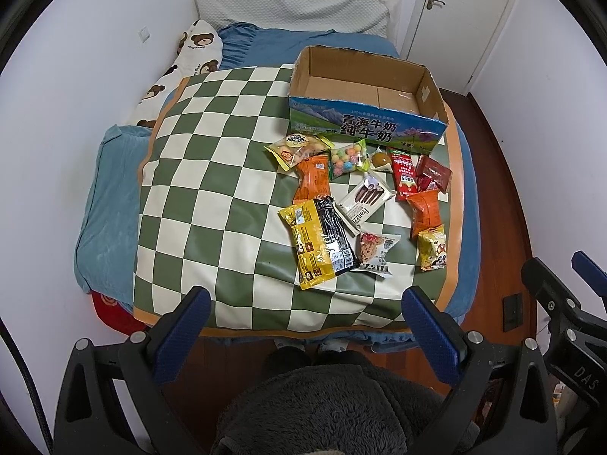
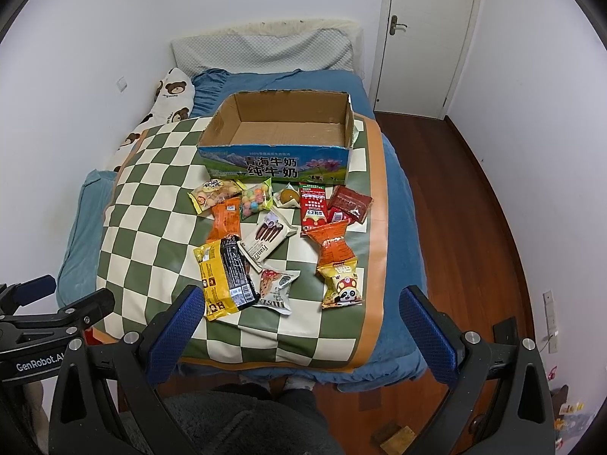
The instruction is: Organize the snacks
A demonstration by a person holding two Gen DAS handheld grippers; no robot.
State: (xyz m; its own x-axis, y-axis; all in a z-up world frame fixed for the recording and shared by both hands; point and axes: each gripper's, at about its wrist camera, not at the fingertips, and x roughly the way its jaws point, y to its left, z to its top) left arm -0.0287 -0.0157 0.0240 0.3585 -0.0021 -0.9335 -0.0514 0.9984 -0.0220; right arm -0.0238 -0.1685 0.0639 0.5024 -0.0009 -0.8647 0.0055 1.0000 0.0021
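An empty cardboard milk box (image 1: 366, 93) (image 2: 280, 129) stands on a green-and-cream checkered mat (image 1: 212, 174) (image 2: 151, 212) on the bed. Several snack packets lie in front of it: a yellow-and-black bag (image 1: 316, 242) (image 2: 224, 276), a white wafer pack (image 1: 366, 199) (image 2: 265, 239), orange packets (image 1: 312, 178) (image 2: 334, 248), a red pack (image 1: 404, 172) (image 2: 313, 204), a bag of coloured balls (image 1: 347, 159) (image 2: 256, 197). My left gripper (image 1: 305, 303) and right gripper (image 2: 303, 303) hover open near the foot of the bed, both holding nothing.
The bed has blue bedding (image 1: 102, 220), a bear-print pillow (image 1: 193, 49) and a grey headboard cushion (image 2: 265, 49). White walls close the left side. A door (image 2: 428, 30) and red wood floor (image 2: 474, 227) lie to the right. A person's grey fleece garment (image 1: 326, 409) fills the bottom.
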